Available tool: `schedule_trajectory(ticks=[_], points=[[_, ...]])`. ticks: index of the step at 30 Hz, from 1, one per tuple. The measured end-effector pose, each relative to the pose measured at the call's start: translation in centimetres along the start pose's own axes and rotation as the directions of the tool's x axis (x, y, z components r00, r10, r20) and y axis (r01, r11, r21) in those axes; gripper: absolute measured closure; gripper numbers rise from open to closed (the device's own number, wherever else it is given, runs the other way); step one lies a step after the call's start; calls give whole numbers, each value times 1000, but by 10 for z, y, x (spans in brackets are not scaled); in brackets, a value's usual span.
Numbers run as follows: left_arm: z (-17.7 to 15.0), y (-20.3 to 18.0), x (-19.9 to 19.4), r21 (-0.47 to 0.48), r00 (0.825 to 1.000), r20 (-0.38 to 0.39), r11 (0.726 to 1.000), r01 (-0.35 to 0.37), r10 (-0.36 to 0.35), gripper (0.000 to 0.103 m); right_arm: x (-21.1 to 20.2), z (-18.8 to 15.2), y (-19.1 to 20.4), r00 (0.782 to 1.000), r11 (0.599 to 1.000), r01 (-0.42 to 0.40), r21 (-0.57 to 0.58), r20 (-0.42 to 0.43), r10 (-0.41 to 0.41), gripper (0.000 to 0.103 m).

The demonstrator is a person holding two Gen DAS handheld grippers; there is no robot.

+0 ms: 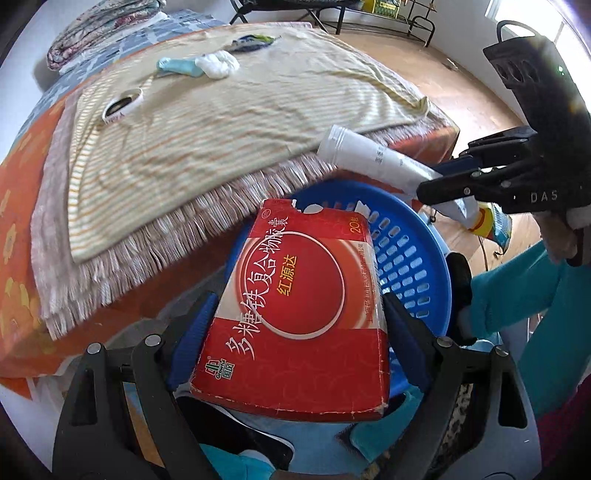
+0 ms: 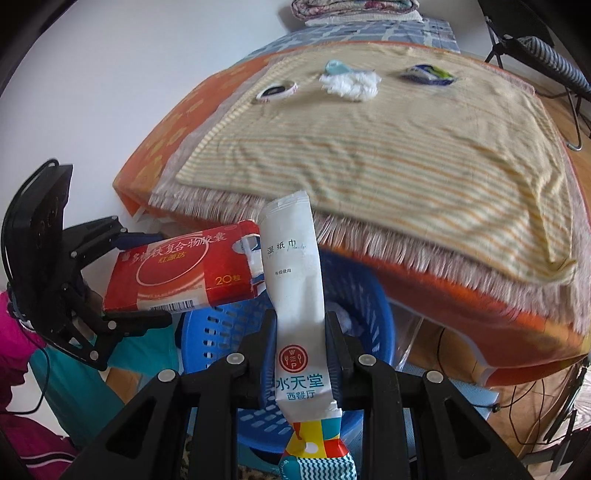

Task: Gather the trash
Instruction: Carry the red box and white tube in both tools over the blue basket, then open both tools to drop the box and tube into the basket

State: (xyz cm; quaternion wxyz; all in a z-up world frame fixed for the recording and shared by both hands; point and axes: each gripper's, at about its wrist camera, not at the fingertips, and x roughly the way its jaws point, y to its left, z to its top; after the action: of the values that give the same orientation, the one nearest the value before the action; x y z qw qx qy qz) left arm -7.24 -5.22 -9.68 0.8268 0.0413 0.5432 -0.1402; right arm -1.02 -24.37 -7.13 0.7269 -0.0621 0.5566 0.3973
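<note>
My left gripper (image 1: 295, 332) is shut on a red medicine box (image 1: 299, 306) and holds it above the blue perforated basket (image 1: 410, 258). The box also shows in the right wrist view (image 2: 177, 273), with the left gripper (image 2: 122, 273) at the left. My right gripper (image 2: 301, 332) is shut on a white wet-wipe packet (image 2: 295, 280) over the basket (image 2: 365, 306); the packet (image 1: 369, 155) and the right gripper (image 1: 443, 181) also show in the left wrist view. On the striped cloth lie a tape roll (image 2: 277, 90), a white tissue wad (image 2: 351, 85), a light blue wrapper (image 2: 336, 67) and a blue-green wrapper (image 2: 428, 75).
The table (image 2: 461, 295) has an orange cover and a fringed striped cloth (image 2: 369, 155). Folded blankets (image 2: 351, 9) sit at its far end. A black metal rack (image 1: 332, 14) stands on the wooden floor (image 1: 461, 85) beyond. Cables (image 2: 535, 406) hang under the table's right side.
</note>
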Motion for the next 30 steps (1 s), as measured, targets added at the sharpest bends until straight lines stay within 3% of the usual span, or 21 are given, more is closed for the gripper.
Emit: schedule_trajectory(ticks=[21, 28, 30], points=[[-4, -9, 27, 36, 996, -89, 999, 30, -27, 13, 48, -22, 9, 989, 1000, -18, -12, -149, 16, 77], [1, -9, 32, 30, 995, -95, 999, 33, -30, 13, 55, -24, 9, 986, 1000, -19, -5, -167, 17, 74], [1, -10, 32, 32, 995, -95, 999, 33, -30, 13, 56, -23, 8, 986, 1000, -15, 0, -165, 14, 68]])
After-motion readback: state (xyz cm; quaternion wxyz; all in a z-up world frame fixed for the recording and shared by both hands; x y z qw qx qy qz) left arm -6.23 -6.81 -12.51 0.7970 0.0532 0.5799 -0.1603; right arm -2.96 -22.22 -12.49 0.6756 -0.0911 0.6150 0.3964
